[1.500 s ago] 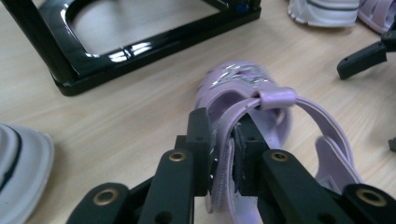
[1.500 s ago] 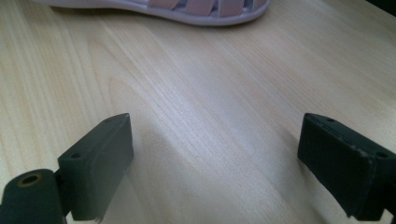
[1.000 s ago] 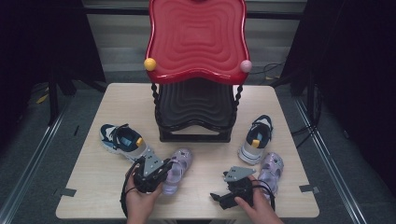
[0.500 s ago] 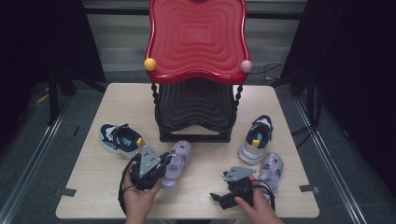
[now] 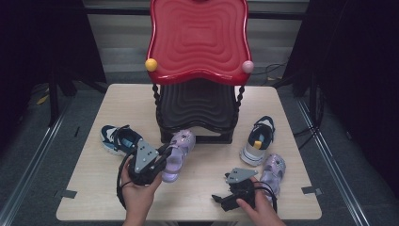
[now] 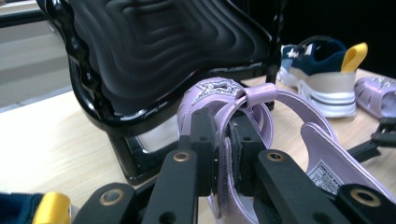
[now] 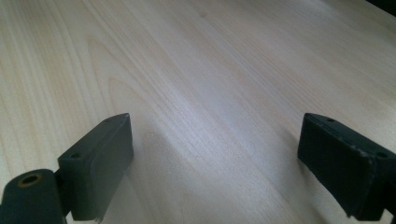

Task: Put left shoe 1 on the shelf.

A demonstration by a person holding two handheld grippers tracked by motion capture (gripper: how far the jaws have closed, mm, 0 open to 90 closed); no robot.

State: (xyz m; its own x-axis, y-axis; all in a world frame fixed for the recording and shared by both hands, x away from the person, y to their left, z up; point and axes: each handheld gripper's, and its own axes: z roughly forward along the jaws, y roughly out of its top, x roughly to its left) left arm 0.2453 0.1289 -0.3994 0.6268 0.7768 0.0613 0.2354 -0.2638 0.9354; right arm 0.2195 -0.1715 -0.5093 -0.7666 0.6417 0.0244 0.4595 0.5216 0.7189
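My left gripper (image 5: 162, 159) is shut on the side strap of a lilac sandal (image 5: 179, 149) and holds it off the table, its toe close to the black lower shelf (image 5: 197, 106) of the shoe rack. In the left gripper view the gripper (image 6: 224, 140) pinches the sandal (image 6: 254, 95) at its strap, with the black shelf (image 6: 154, 46) just ahead. The matching lilac sandal (image 5: 274, 170) lies at the front right of the table. Beside it my right gripper (image 5: 219, 198) rests low and open; in the right gripper view this gripper (image 7: 215, 154) has bare wood between its jaws.
The rack's red top shelf (image 5: 197, 37) overhangs the black one. A navy sneaker (image 5: 117, 139) lies left of the rack, and its mate (image 5: 256, 141) lies to the right, above the second sandal. The wooden table (image 5: 94, 188) ends close behind both hands.
My left gripper has lifted the lilac sandal and carried it away from the person, closer to the rack's lower shelf. The right gripper has stayed where it was.
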